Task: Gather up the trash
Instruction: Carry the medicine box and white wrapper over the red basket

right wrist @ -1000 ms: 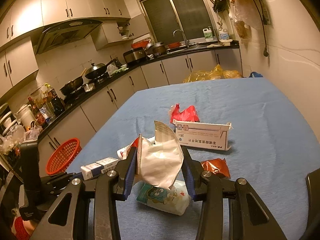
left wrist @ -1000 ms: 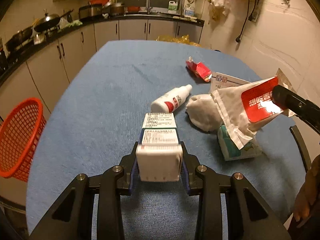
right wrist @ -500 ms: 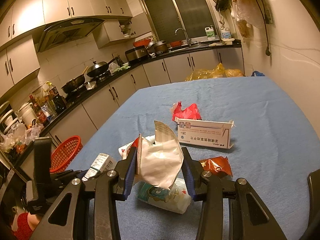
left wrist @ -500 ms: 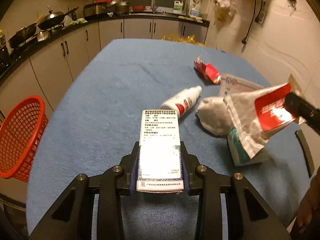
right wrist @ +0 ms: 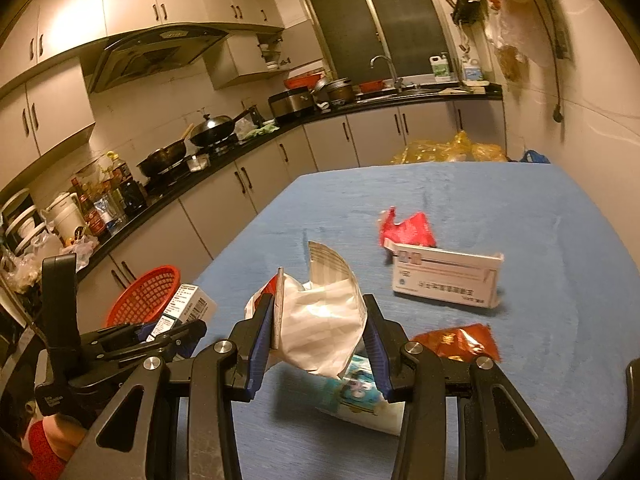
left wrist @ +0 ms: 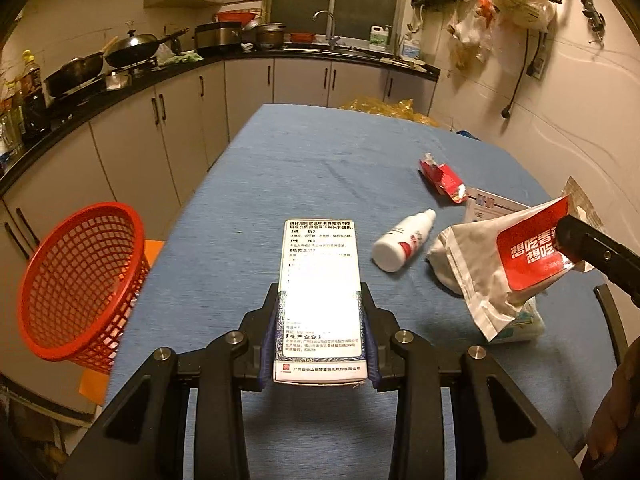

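The white printed cardboard medicine box [left wrist: 320, 280] sits clenched in my left gripper [left wrist: 320, 344], lifted over the blue-clothed bench [left wrist: 280, 184]. It looks light and stiff, though probably hollow, so I judge a hard squeeze would dent it; the pads press its long side walls near the back end, which seems the right hold. My right gripper [right wrist: 318, 340] is clamped on a crumpled white paper pouch with a red label [right wrist: 320, 320], also raised off the bench. That one is soft and flimsy; it will flop and could slip, so gripping the bunched middle suits it. Left on the cloth: a small white plastic bottle [left wrist: 402, 246], a red torn wrapper [left wrist: 442, 178], a flat white carton [right wrist: 446, 278]. The red mesh plastic basket [left wrist: 80, 280] stands off the bench's left edge.
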The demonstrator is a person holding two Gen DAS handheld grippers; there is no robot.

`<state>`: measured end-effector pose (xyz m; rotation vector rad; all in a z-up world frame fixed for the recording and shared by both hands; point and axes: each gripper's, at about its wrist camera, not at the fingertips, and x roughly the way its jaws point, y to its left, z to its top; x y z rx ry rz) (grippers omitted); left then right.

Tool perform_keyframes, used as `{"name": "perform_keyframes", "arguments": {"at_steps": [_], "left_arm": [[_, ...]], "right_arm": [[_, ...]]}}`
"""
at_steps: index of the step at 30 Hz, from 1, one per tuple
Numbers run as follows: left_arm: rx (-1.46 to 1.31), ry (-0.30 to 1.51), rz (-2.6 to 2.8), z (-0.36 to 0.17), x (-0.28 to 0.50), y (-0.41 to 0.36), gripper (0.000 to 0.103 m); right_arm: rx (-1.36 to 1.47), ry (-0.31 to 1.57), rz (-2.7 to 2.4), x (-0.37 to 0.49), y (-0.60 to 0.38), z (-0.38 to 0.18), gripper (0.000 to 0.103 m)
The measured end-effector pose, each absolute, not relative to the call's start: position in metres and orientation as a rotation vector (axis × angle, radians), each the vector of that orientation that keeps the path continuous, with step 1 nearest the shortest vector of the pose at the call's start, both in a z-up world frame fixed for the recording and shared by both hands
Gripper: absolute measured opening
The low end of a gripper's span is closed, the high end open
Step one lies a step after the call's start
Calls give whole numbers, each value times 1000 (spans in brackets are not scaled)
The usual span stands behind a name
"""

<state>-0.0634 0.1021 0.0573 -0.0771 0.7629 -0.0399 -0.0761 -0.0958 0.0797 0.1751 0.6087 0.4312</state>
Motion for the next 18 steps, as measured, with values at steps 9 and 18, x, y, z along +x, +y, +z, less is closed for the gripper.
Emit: {"name": "perform_keyframes", "arguments": {"at_steps": [9, 18], "left_arm": [[-91, 747, 3, 58, -67, 119, 34], [-112, 734, 32, 60, -72, 140, 34]], "right_arm": [[126, 628, 479, -70, -64, 81, 46], [84, 637, 507, -65, -38, 83, 46]]}}
